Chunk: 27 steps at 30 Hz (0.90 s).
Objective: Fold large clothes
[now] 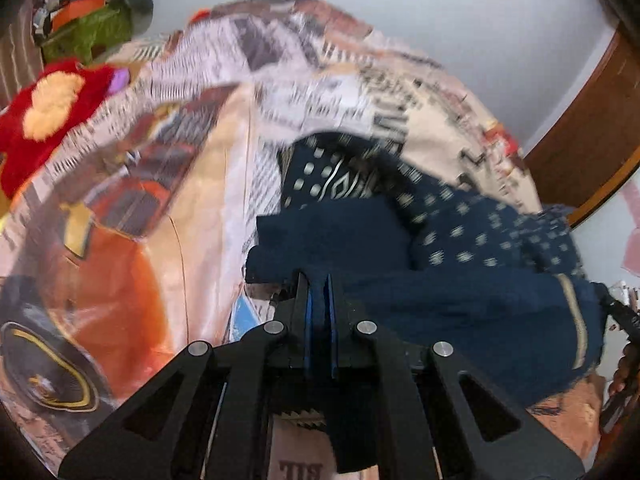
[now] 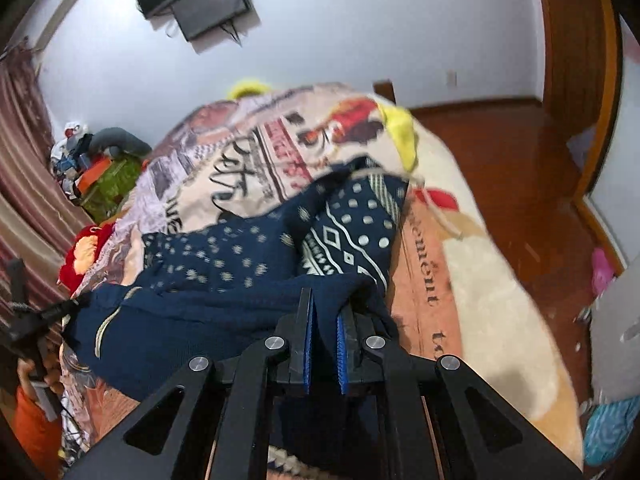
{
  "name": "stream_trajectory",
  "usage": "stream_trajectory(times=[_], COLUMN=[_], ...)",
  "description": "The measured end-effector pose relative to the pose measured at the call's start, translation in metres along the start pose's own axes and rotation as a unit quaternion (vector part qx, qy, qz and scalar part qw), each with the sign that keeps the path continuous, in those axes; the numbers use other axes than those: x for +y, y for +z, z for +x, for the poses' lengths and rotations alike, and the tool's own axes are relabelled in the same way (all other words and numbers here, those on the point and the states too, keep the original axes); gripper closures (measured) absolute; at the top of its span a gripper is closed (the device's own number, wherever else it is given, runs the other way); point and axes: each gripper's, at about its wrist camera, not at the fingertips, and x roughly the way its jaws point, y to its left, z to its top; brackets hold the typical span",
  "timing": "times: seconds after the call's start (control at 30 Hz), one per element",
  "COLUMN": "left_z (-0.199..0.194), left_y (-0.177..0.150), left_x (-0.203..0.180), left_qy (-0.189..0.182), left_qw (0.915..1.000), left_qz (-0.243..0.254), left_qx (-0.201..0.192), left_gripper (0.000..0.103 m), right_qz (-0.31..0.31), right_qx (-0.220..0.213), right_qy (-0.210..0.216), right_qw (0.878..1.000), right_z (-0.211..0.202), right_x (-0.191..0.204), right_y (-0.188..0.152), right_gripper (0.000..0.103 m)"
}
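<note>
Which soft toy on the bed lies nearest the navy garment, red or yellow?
The yellow soft toy: it lies just past the navy garment's far patterned end. The red soft toy sits apart, at the bed's opposite edge.

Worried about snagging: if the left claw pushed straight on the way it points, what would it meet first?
The navy garment it already pinches, bunched just beyond the left claw; the printed bedspread probably lies under that.

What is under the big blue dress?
Under the blue dress lies the printed blanket on the bed. Both grippers, left and right, pinch its edge. The dress hides the blanket right beneath it.
</note>
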Motion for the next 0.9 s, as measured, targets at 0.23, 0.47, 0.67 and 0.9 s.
stream_trajectory(times=[0.23, 0.47, 0.67, 0.9], left_z=[-0.016, -0.077, -0.118, -0.101], left_y=[0.003, 0.011, -0.009, -0.060], left_x=[-0.011, -0.015, -0.028, -0.072], left_qy=[0.022, 0.075, 0.060, 0.016], left_qw=[0.9988, 0.9909, 0.9867, 0.9822], left_qz=[0.043, 0.092, 0.120, 0.181], left_qx=[-0.004, -0.064, -0.092, -0.047], left_gripper=[0.087, 0.043, 0.025, 0.018], right_qz=[0.000, -0.022, -0.077, -0.144], right_qx=[0.043, 0.040, -0.028, -0.012], right_qy=[0.024, -0.014, -0.043, -0.048], right_qw=[0.999, 0.999, 0.996, 0.988], right_z=[0.007, -0.027, -0.081, -0.094], right_x=[-0.009, -0.003, 0.011, 0.036], right_y=[0.012, 0.016, 0.008, -0.033], right_gripper=[0.095, 0.066, 0.034, 0.025])
